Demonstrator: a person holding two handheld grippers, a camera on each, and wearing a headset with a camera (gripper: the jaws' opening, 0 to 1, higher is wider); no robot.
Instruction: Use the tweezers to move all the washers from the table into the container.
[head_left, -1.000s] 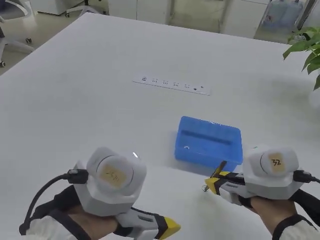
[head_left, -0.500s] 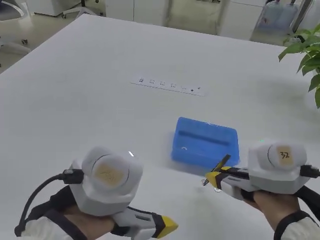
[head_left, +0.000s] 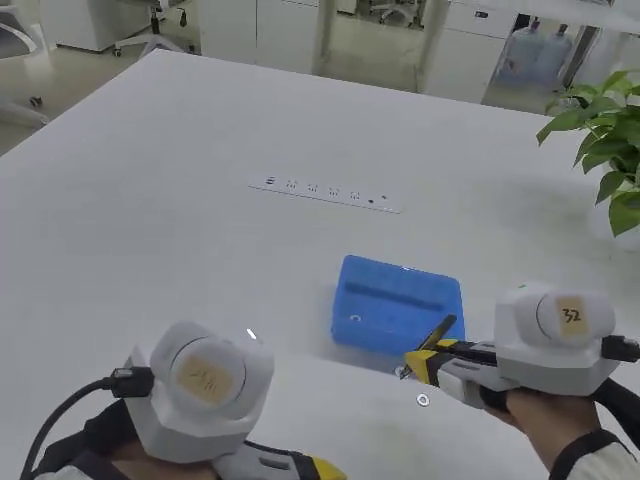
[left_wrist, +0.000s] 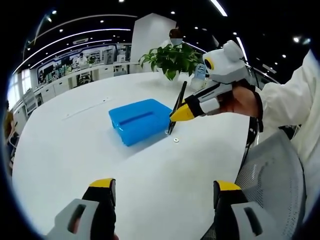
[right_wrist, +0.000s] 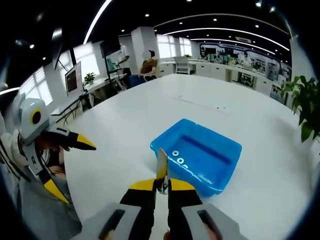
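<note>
One washer (head_left: 423, 400) on table (head_left: 150, 200) near blue container (head_left: 400, 300); right hand-held gripper (right_wrist: 161, 186) clamps tweezers (right_wrist: 161, 162); left hand-held gripper (left_wrist: 165, 185) wide.

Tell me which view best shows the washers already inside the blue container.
The right gripper view: it looks down into the container, where washers lie clearly on its floor. The head view gives one faint ring inside. The left gripper view meets the container low, its wall hiding the floor.

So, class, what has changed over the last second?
Little: mainly the headset camera shifted. The right gripper stays shut on the tweezers beside the blue container; a washer on the table now shows near them. The left gripper is open.
</note>
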